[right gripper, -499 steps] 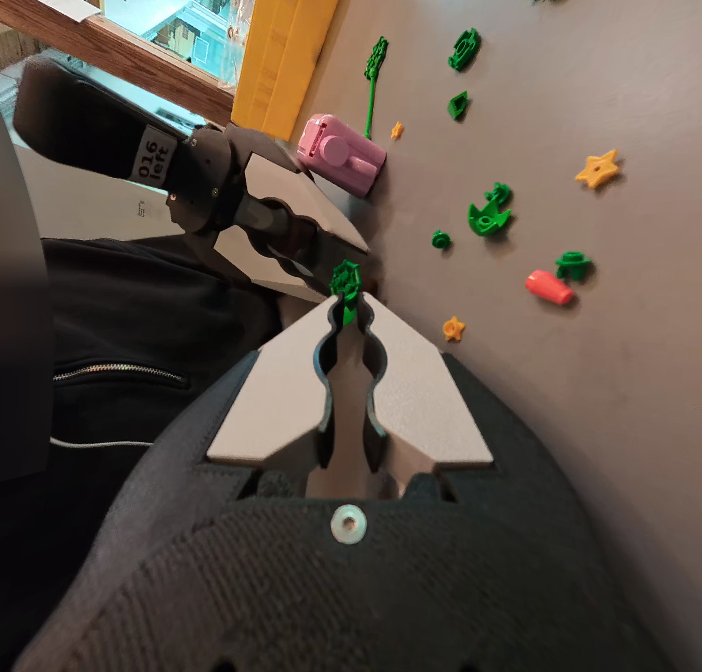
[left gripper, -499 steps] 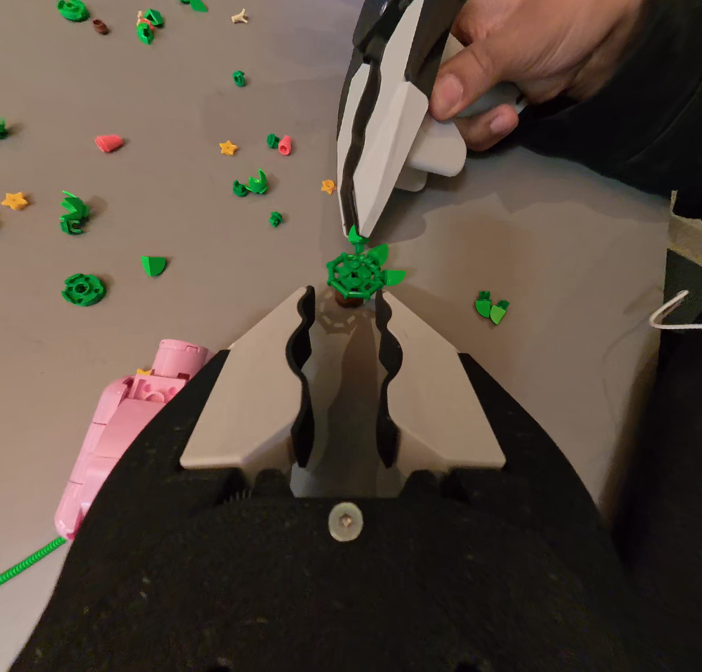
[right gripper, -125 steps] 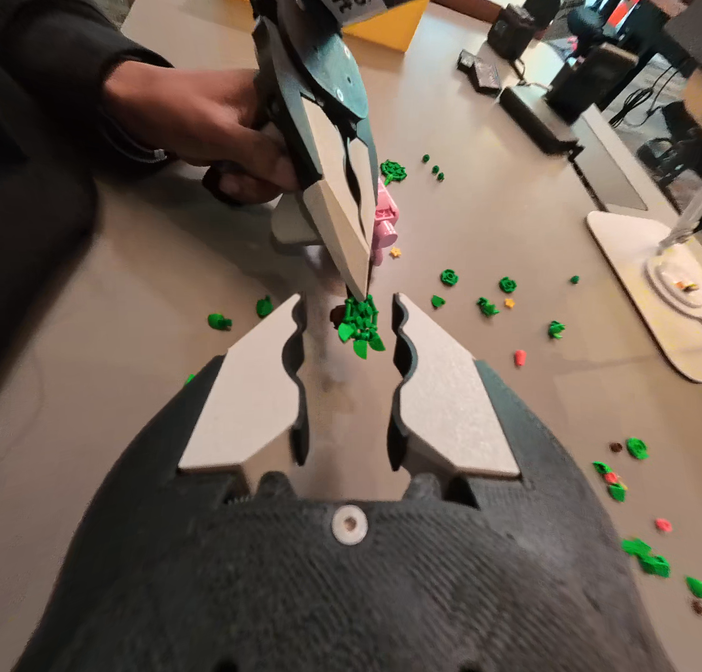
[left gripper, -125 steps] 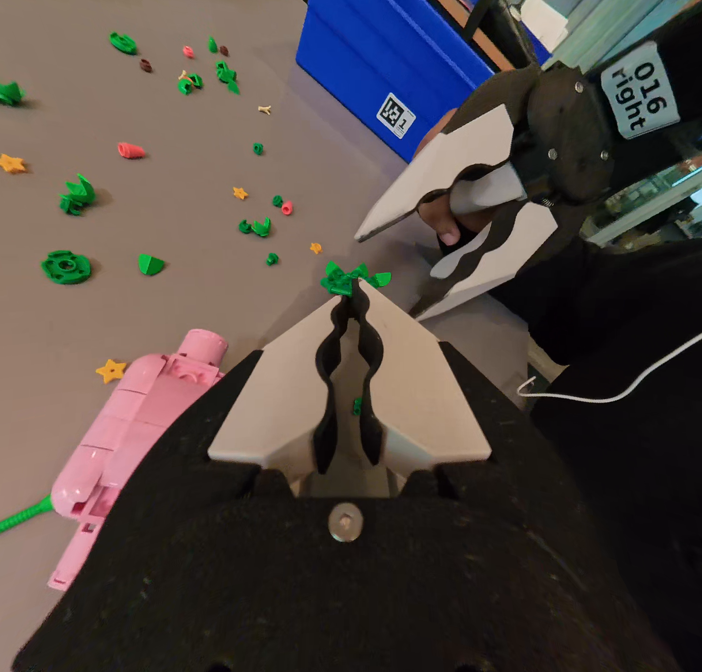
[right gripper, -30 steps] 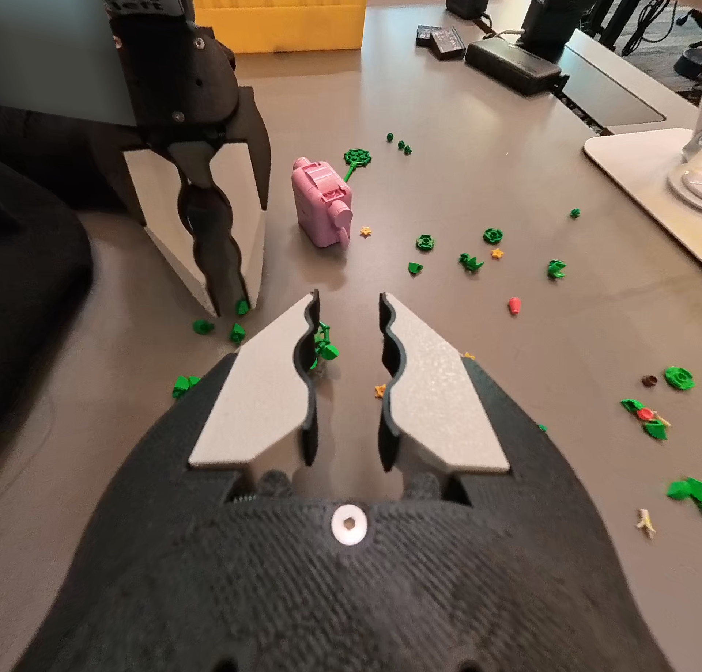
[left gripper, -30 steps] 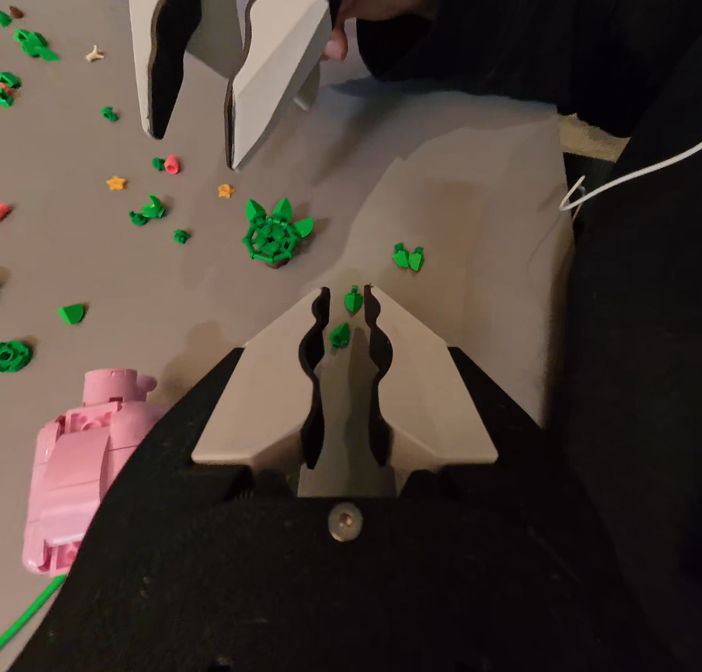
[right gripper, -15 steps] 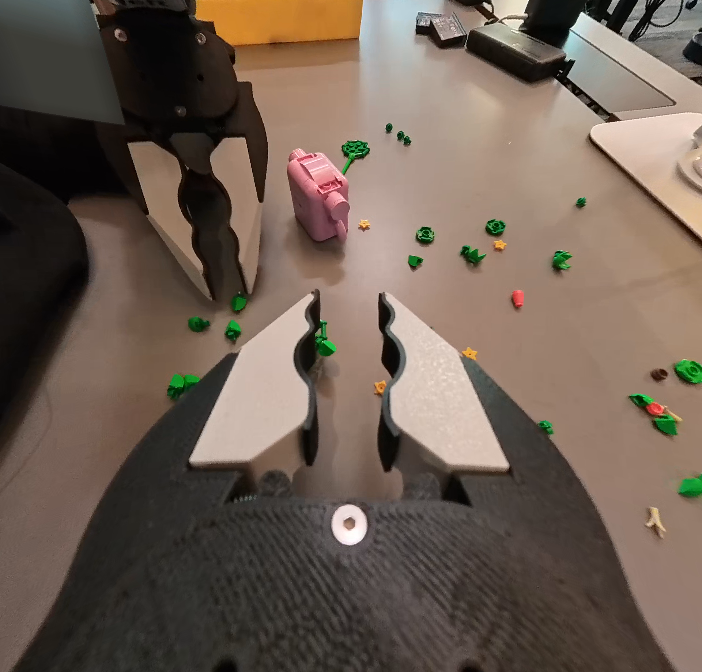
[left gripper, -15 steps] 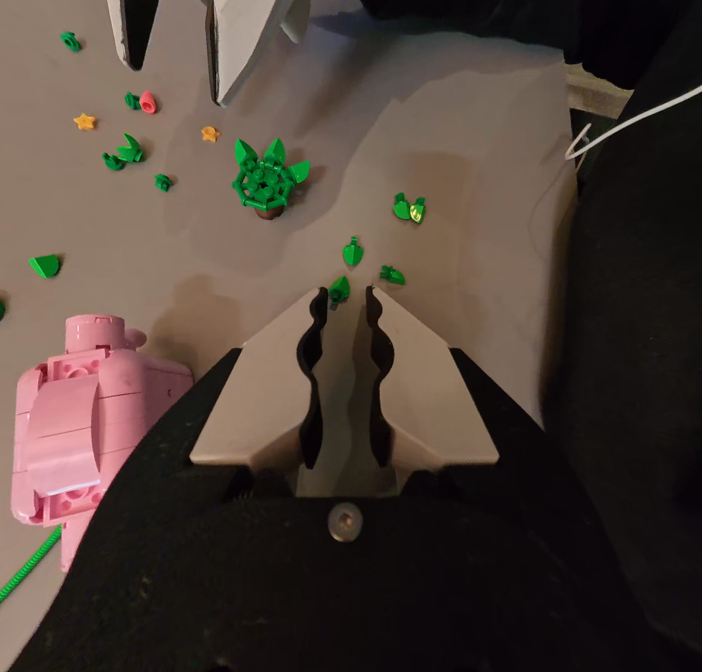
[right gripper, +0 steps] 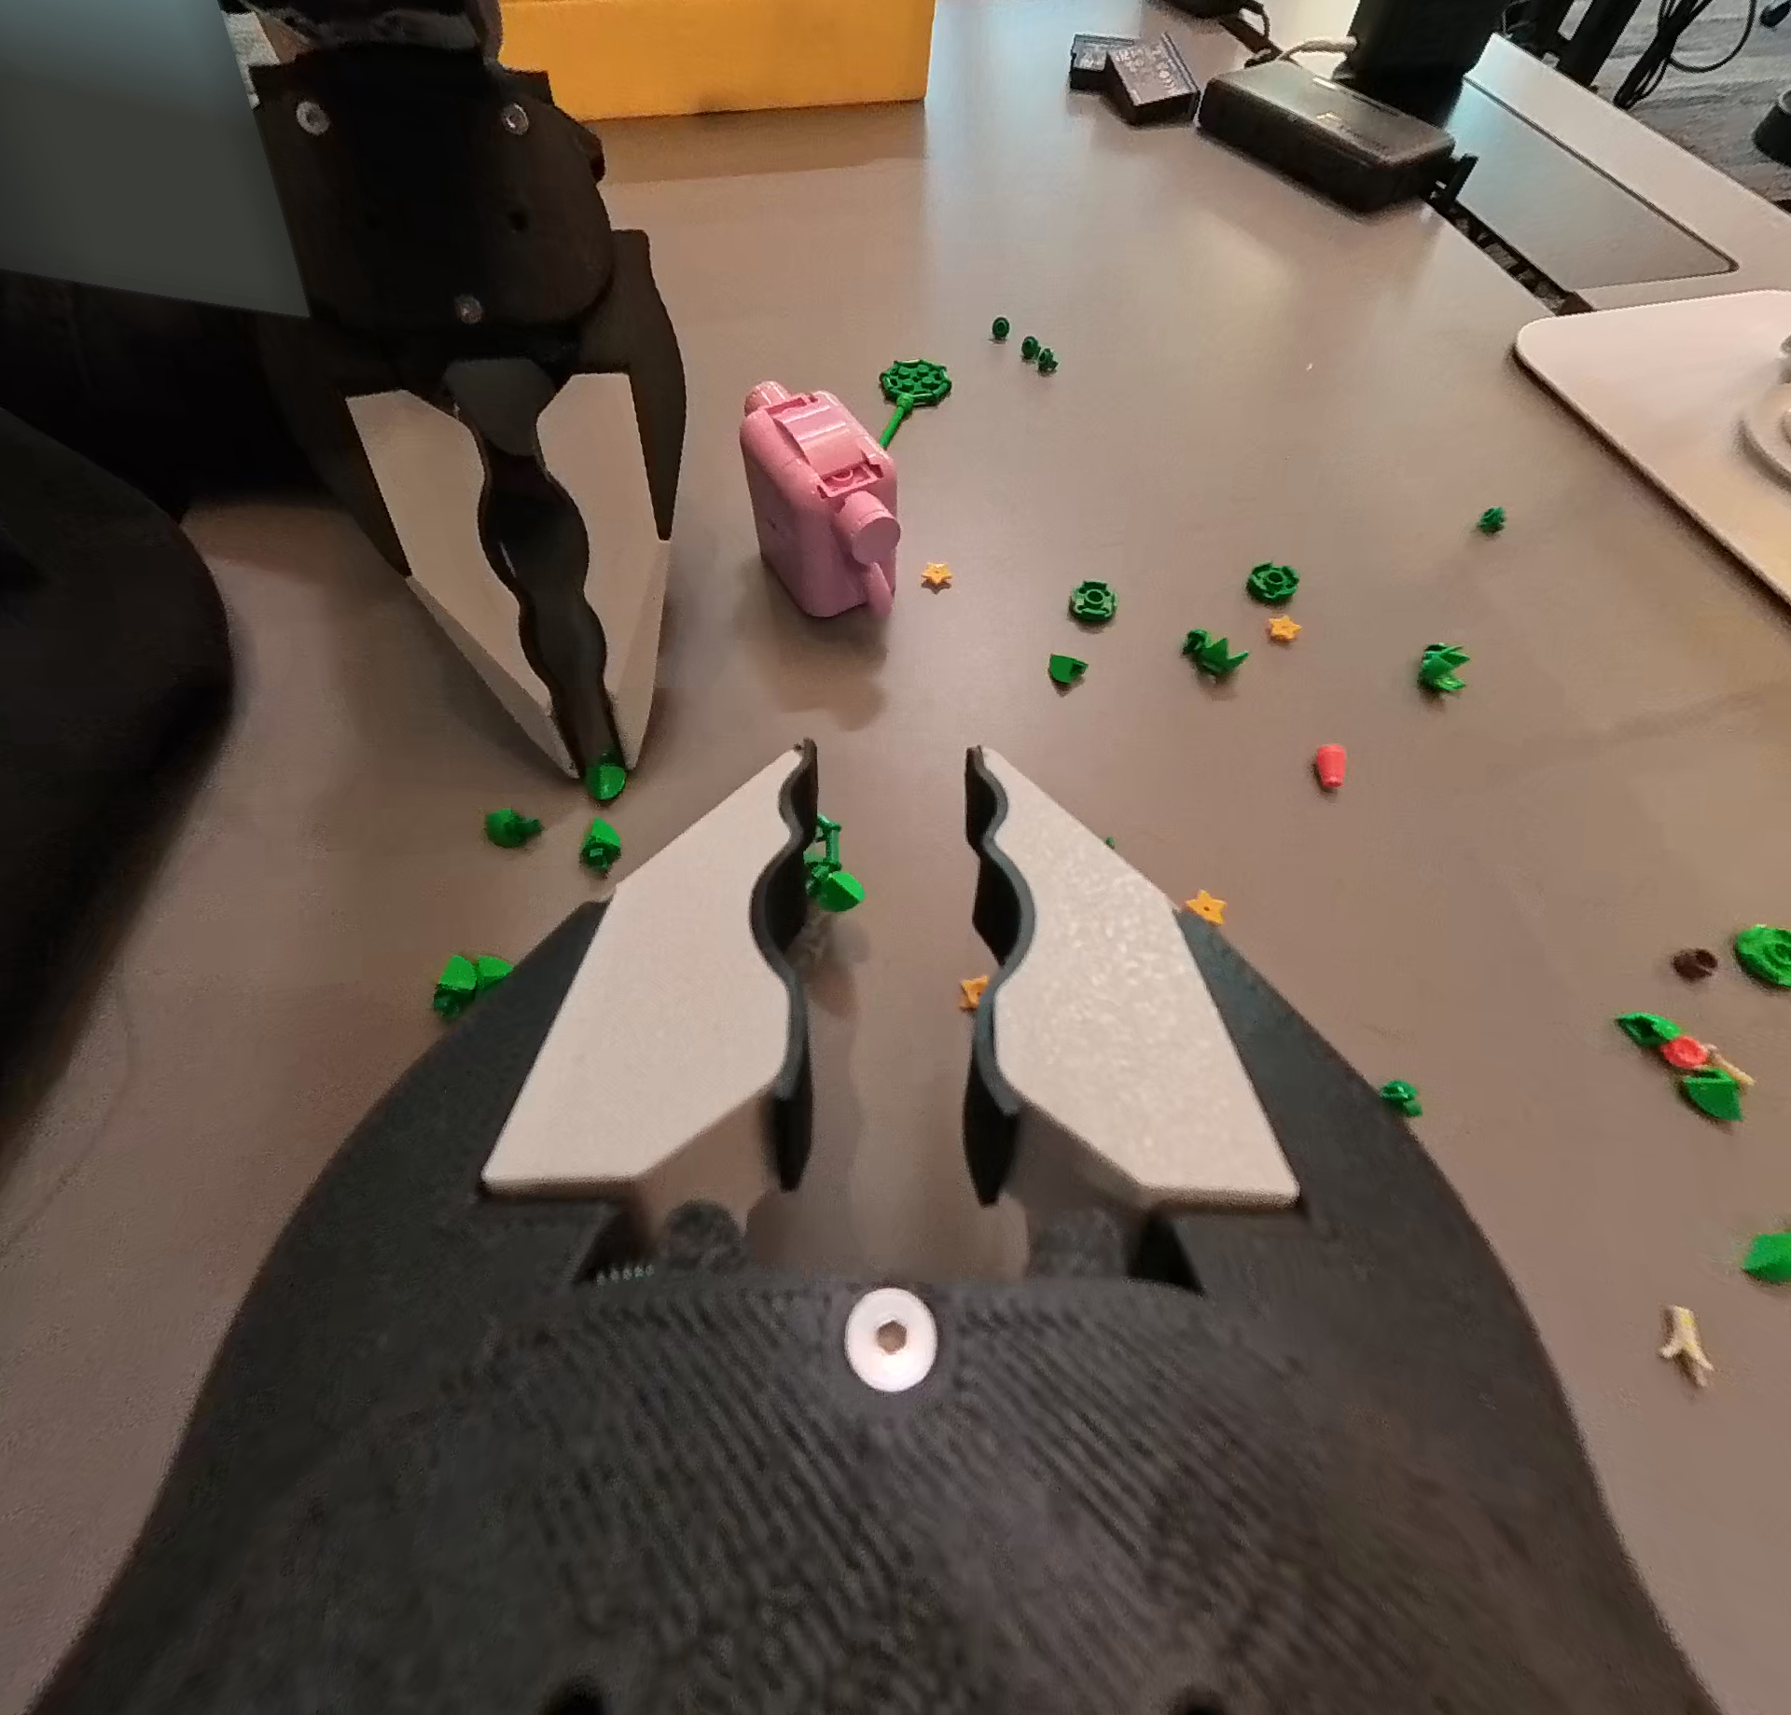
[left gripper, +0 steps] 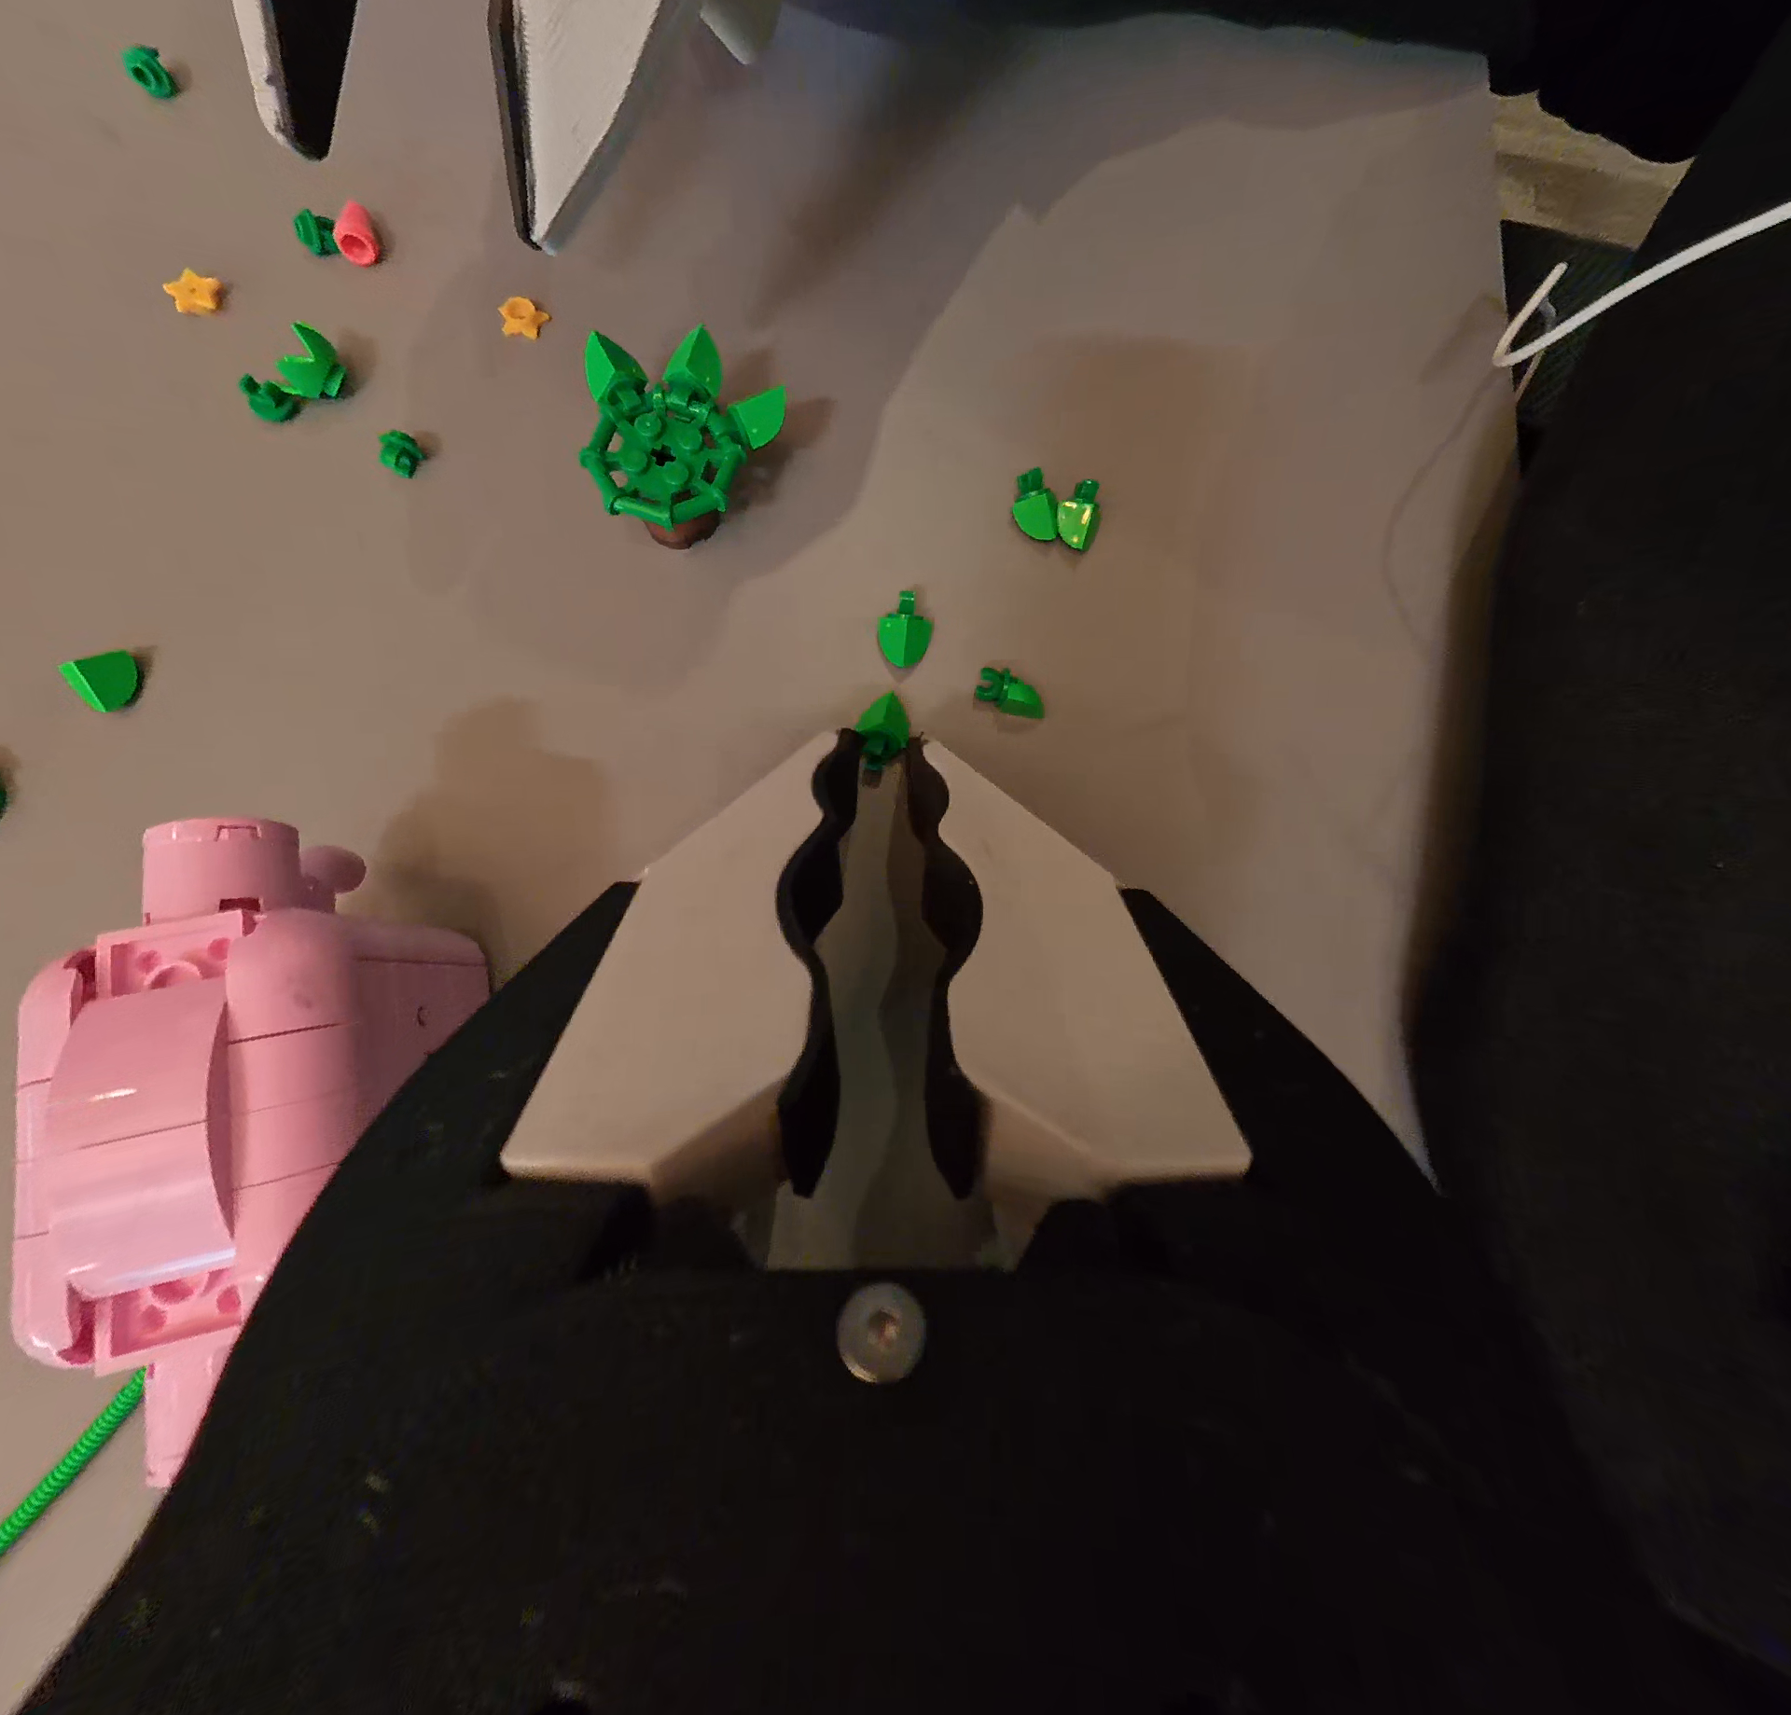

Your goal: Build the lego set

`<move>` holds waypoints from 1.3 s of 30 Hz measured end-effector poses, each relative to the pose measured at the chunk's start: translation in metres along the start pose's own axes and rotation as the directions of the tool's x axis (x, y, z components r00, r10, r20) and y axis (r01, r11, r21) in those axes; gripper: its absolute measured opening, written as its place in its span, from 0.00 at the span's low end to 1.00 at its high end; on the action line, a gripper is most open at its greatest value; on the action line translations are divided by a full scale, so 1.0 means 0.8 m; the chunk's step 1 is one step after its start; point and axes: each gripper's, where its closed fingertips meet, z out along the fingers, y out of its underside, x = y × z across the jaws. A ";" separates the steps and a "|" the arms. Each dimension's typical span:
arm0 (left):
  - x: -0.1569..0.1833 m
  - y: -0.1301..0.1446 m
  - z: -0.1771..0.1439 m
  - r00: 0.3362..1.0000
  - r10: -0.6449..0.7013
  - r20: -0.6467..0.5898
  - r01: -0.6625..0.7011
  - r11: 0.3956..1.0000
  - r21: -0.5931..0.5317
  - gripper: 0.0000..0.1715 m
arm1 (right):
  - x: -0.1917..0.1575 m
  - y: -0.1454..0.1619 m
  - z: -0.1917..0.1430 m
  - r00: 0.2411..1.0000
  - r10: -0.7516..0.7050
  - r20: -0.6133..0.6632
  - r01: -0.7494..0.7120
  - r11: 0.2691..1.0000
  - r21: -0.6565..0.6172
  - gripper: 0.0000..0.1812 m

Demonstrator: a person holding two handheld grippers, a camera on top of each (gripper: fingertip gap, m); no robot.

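Note:
My left gripper is shut on a small green leaf piece pinched at its tips, low at the table; the right wrist view shows this too. The green wheel assembly with three leaves stands on a brown base ahead to the left. My right gripper is open and empty, hovering over the assembly, which shows partly behind its left finger. In the left wrist view the right gripper hangs at the top. Loose leaves lie just ahead of the left tips.
A pink lego build lies left of my left gripper, also seen in the right wrist view. Green, yellow and red pieces are scattered over the grey table. A leaf pair lies near the right edge. A yellow bin stands far back. The left gripper's tips are roughly 11 cm from the right gripper's.
My left gripper has closed its jaws on one green leaf piece from the table. The right gripper stays open above the assembly, hardly moved.

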 end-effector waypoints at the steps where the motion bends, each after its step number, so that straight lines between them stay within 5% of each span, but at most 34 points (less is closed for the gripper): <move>1: 0.000 0.000 0.000 1.000 0.002 0.002 -0.002 1.000 0.000 0.03 | 0.000 0.000 0.000 1.000 -0.001 0.001 0.001 1.000 0.001 0.16; 11: -0.022 -0.035 -0.030 0.985 0.045 0.168 -0.073 0.983 0.170 0.03 | -0.021 -0.024 -0.002 0.998 0.009 0.057 -0.014 0.996 0.088 0.17; 19: -0.032 -0.086 -0.085 0.886 0.103 0.451 -0.285 0.890 0.356 0.03 | -0.058 -0.068 -0.002 0.868 0.297 0.397 -0.408 0.883 0.232 0.21; 32: -0.019 -0.100 -0.079 0.712 0.280 0.645 -0.500 0.846 0.185 0.03 | -0.079 -0.072 0.003 0.579 0.497 0.646 -0.701 0.708 0.083 0.11; 39: -0.016 -0.101 -0.077 0.696 0.302 0.651 -0.520 0.838 0.167 0.03 | -0.078 -0.071 0.002 0.546 0.511 0.664 -0.725 0.685 0.069 0.04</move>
